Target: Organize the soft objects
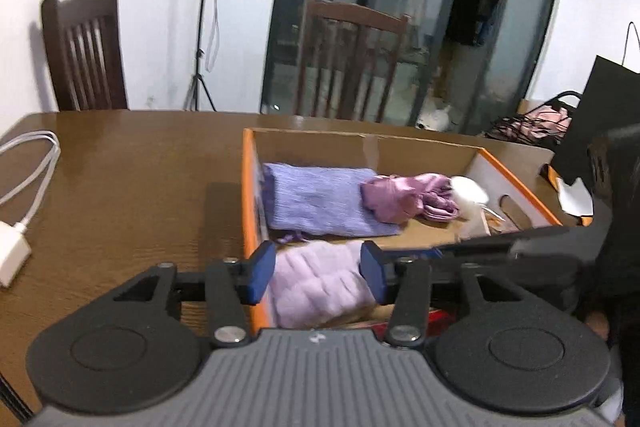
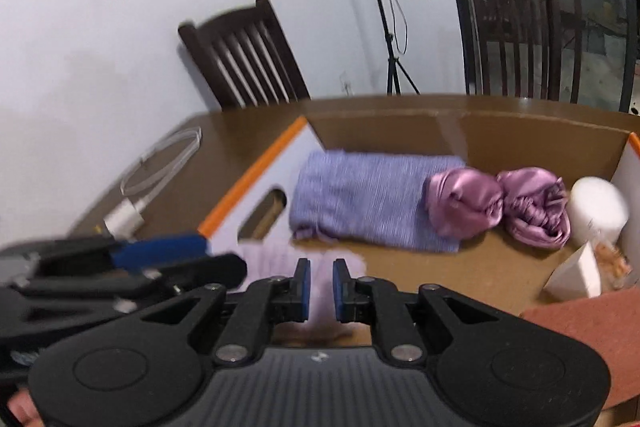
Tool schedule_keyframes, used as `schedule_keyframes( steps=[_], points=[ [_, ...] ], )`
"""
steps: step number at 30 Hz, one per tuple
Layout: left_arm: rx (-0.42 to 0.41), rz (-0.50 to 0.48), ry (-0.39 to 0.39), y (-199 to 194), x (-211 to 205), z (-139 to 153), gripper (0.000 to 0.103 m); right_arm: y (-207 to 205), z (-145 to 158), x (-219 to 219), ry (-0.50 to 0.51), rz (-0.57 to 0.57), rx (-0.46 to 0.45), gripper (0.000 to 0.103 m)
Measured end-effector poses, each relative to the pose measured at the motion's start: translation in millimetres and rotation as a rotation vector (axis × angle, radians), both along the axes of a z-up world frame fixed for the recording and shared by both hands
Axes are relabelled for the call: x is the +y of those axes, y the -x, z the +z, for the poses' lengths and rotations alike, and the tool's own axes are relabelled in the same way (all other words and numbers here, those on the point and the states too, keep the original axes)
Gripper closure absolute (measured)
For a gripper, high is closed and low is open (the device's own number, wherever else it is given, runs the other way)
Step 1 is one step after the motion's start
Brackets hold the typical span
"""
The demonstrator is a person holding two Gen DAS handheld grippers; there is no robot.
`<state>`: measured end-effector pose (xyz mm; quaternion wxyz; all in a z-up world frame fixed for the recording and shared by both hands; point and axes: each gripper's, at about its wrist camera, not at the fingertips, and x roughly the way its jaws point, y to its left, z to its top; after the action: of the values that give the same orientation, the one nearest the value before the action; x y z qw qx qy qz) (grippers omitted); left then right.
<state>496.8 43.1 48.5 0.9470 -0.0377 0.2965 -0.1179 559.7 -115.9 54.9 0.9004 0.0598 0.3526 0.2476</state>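
An open cardboard box (image 1: 250, 187) with orange rims stands on the wooden table. Inside lie a folded blue-purple knit cloth (image 1: 320, 201) (image 2: 368, 199), a crumpled shiny purple satin cloth (image 1: 404, 199) (image 2: 500, 205) and a white round object (image 1: 472, 199) (image 2: 596, 207). A fluffy light-lilac cloth (image 1: 320, 287) (image 2: 276, 263) lies at the box's near end. My left gripper (image 1: 318, 275) is open, its blue pads on either side of the lilac cloth. My right gripper (image 2: 320, 287) is nearly closed over the lilac cloth, a narrow gap between its pads.
A white charger and cable (image 1: 24, 195) (image 2: 132, 203) lie on the table to the left. Two dark wooden chairs (image 1: 84, 51) (image 1: 352, 63) stand behind the table. A black bag (image 1: 600, 123) stands at the right. A small white carton (image 2: 576, 275) lies in the box.
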Motion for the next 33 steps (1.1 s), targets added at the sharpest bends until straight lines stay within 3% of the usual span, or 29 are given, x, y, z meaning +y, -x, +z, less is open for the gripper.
schedule_keyframes(
  steps=[3, 6, 12, 14, 19, 23, 27, 33],
  points=[
    [-0.021, 0.023, -0.004, 10, 8, 14, 0.053, 7, -2, 6, 0.042, 0.004, 0.003, 0.087],
    [-0.071, 0.042, -0.020, 24, 15, 37, 0.050, 20, 13, 1, 0.019, 0.004, -0.021, 0.078],
    [-0.156, 0.063, -0.035, 69, 21, 86, 0.045, 70, 80, -37, 0.001, -0.014, -0.162, 0.066],
    [-0.193, 0.068, -0.046, 87, 19, 100, 0.036, 94, 101, -55, 0.000, -0.029, -0.212, 0.062],
    [-0.276, 0.054, -0.081, 143, 10, 123, 0.024, 160, 139, -102, 0.015, -0.077, -0.343, 0.046],
    [-0.325, 0.051, -0.120, 175, -5, 130, 0.021, 200, 154, -125, 0.015, -0.098, -0.403, 0.040],
    [-0.319, 0.066, -0.082, 201, -13, 125, 0.020, 229, 157, -135, 0.015, -0.112, -0.454, 0.037],
    [-0.288, 0.079, -0.036, 256, -17, 85, 0.016, 286, 118, -138, 0.014, -0.095, -0.497, 0.030]
  ],
)
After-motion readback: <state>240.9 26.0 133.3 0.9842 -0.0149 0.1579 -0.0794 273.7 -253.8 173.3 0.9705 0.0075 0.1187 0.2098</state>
